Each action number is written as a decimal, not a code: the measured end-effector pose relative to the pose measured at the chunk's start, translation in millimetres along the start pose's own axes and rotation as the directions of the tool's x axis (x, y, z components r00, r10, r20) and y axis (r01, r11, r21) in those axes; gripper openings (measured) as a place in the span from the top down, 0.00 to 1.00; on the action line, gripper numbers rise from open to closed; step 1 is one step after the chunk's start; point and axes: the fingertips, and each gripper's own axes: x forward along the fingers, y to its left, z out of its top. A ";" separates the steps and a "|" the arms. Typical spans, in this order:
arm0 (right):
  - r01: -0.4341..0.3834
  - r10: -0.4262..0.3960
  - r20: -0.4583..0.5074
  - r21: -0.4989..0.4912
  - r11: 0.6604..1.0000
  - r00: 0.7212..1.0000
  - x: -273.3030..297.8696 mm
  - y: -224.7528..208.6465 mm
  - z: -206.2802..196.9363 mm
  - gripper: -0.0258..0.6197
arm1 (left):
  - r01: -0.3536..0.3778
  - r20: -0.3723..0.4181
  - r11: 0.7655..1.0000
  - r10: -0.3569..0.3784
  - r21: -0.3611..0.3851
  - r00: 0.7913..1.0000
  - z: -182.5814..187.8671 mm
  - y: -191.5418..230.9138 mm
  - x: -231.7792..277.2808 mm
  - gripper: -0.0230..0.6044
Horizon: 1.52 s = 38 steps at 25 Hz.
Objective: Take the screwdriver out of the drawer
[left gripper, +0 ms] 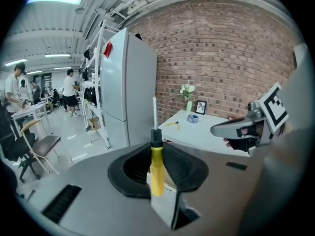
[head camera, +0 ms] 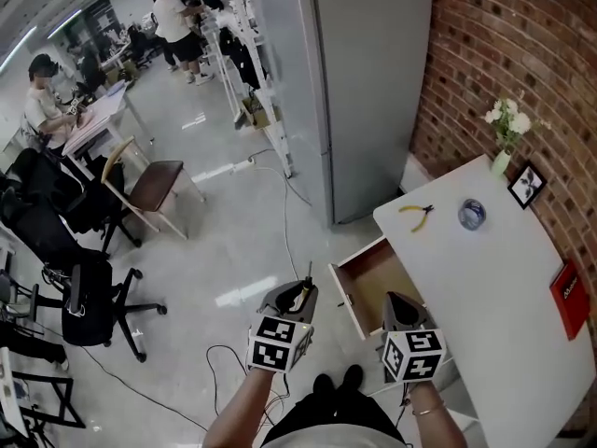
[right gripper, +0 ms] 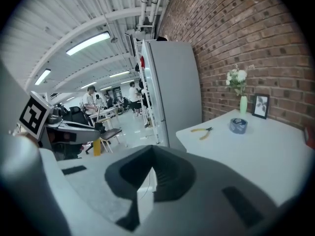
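The screwdriver (left gripper: 157,170) has a yellow handle and a thin steel shaft that points up and away. My left gripper (left gripper: 157,151) is shut on the handle and holds it in the air, clear of the drawer. In the head view the left gripper (head camera: 291,303) hangs over the floor, left of the open wooden drawer (head camera: 371,285). My right gripper (head camera: 399,312) hovers near the drawer's front corner, its jaws together with nothing between them. In the right gripper view the right gripper (right gripper: 152,152) faces the table, and the left gripper (right gripper: 69,129) shows at the left with the yellow handle.
The white table (head camera: 494,287) carries yellow pliers (head camera: 417,213), a tape roll (head camera: 471,215), a vase of flowers (head camera: 506,131), a photo frame (head camera: 527,185) and a red book (head camera: 570,299). A grey cabinet (head camera: 364,82) stands behind. A cable (head camera: 280,213), chairs and people are farther left.
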 end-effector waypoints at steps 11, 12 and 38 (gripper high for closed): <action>-0.048 0.048 -0.005 -0.003 0.999 0.999 -1.7 16.3 4.1 0.96 | -0.068 0.030 0.994 0.070 -0.086 0.997 -12.5 19.4 -34.5 0.86; -0.053 0.053 -0.005 0.001 0.999 0.999 -2.0 17.9 4.5 0.96 | -0.070 0.029 0.993 0.073 -0.090 0.997 -13.8 20.6 -36.3 0.86; -0.080 0.079 -0.032 -0.052 0.995 0.996 -4.1 36.6 -1.9 0.96 | -0.066 0.036 0.991 0.070 -0.115 0.997 -21.7 27.7 -49.5 0.86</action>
